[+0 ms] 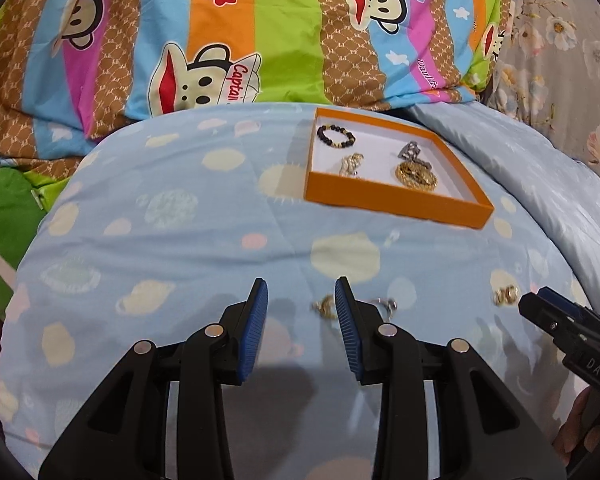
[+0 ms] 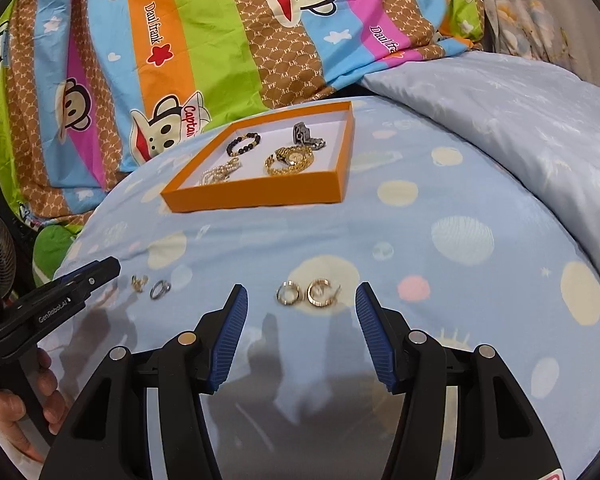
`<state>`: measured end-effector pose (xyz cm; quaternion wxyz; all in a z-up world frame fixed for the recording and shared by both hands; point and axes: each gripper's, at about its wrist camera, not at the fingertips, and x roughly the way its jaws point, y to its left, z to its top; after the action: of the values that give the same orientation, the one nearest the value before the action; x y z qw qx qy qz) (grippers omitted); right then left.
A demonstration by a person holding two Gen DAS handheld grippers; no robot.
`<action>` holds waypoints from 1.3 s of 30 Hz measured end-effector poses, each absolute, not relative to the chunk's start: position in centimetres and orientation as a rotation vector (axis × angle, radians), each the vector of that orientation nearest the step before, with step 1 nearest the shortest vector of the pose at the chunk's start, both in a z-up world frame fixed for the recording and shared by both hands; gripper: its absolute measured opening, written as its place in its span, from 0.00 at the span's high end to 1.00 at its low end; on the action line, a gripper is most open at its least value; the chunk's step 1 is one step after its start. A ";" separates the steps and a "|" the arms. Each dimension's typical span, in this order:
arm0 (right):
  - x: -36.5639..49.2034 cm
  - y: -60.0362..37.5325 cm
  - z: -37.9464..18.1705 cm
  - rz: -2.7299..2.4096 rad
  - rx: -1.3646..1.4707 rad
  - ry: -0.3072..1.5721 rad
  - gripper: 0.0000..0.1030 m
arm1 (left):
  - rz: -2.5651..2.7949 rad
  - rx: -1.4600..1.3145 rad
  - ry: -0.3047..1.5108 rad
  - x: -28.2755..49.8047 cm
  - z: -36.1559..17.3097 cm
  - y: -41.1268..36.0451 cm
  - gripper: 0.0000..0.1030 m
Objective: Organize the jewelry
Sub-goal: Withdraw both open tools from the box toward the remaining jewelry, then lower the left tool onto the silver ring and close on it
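Note:
An orange tray [image 1: 396,202] [image 2: 256,200] on the blue bedspread holds a black bead bracelet [image 1: 335,136] [image 2: 243,143], a pearl piece [image 1: 351,165] [image 2: 220,173], a gold watch [image 1: 416,174] [image 2: 290,160] and a grey piece [image 1: 410,151] [image 2: 306,136]. My left gripper [image 1: 301,292] is open just above the spread; a small gold earring [image 1: 325,307] [image 2: 139,282] lies between its tips and a silver ring [image 1: 386,304] [image 2: 160,289] just right of them. My right gripper [image 2: 300,298] is open, with two gold hoop earrings [image 2: 309,293] [image 1: 505,295] between its tips.
A striped monkey-print quilt [image 1: 220,40] [image 2: 180,40] is bunched behind the tray. A pale blue pillow [image 1: 540,184] [image 2: 500,120] lies to the right. A green soft thing [image 1: 8,208] sits at the left edge. The bare patterned spread lies between the tray and the grippers.

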<state>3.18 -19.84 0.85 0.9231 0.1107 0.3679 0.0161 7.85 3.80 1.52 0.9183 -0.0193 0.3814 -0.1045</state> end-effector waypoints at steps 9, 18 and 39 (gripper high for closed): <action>1.3 -20.3 0.4 0.018 0.243 0.777 0.46 | -0.270 -0.021 0.799 5.4 1.2 1.8 0.50; 0.8 -20.9 0.3 0.010 0.267 0.781 0.46 | -0.288 0.019 0.839 7.3 0.5 -1.5 0.49; 3.3 -20.9 0.0 0.015 0.281 0.810 0.48 | -0.298 -0.014 0.853 7.8 0.4 -0.9 0.79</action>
<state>3.29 -20.89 0.02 0.9094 0.1361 0.3929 0.0071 7.76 -0.90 0.38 0.8997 -0.0069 0.4121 -0.1438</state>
